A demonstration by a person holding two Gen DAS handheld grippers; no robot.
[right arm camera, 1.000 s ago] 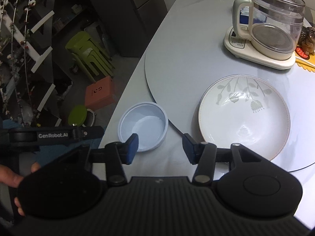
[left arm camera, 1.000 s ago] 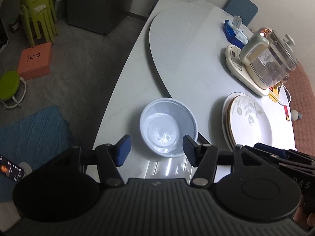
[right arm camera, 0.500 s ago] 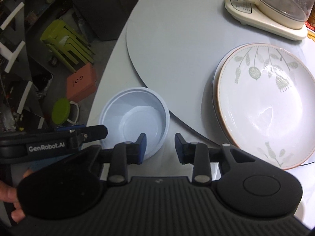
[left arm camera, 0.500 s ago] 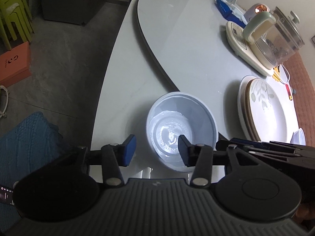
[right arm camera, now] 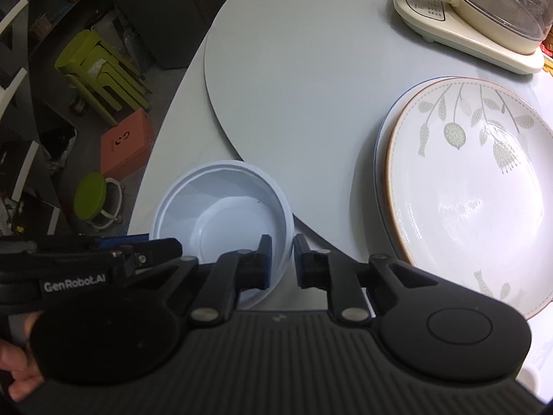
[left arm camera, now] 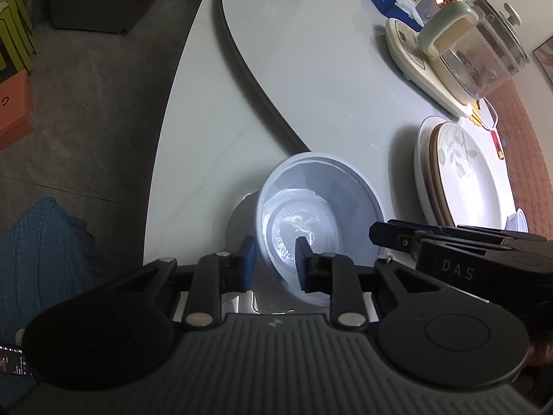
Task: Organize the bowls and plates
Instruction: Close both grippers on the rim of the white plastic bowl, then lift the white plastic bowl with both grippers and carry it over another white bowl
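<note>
A pale blue plastic bowl (left arm camera: 318, 200) (right arm camera: 221, 214) sits near the table's front edge, looking tipped in the left wrist view. My left gripper (left arm camera: 274, 246) is closing tight on the bowl's near-left wall, one blue pad outside and one inside. My right gripper (right arm camera: 282, 246) is closing on the bowl's right rim in the same way, its left pad inside the bowl. To the right, a stack of leaf-patterned plates (left arm camera: 463, 180) (right arm camera: 466, 190) rests on the grey turntable (right arm camera: 293, 69).
A glass kettle on a cream base (left arm camera: 466, 52) (right arm camera: 484, 10) stands at the back right. A small white bowl (left arm camera: 516, 219) peeks out beyond the plates. The table edge (left arm camera: 162, 159) drops to the floor on the left, where green stools (right arm camera: 100, 69) and an orange box (right arm camera: 128, 143) stand.
Both grippers came down and forward onto the bowl, and their jaws narrowed from wide apart to pinching its wall on opposite sides. The bowl now looks tipped.
</note>
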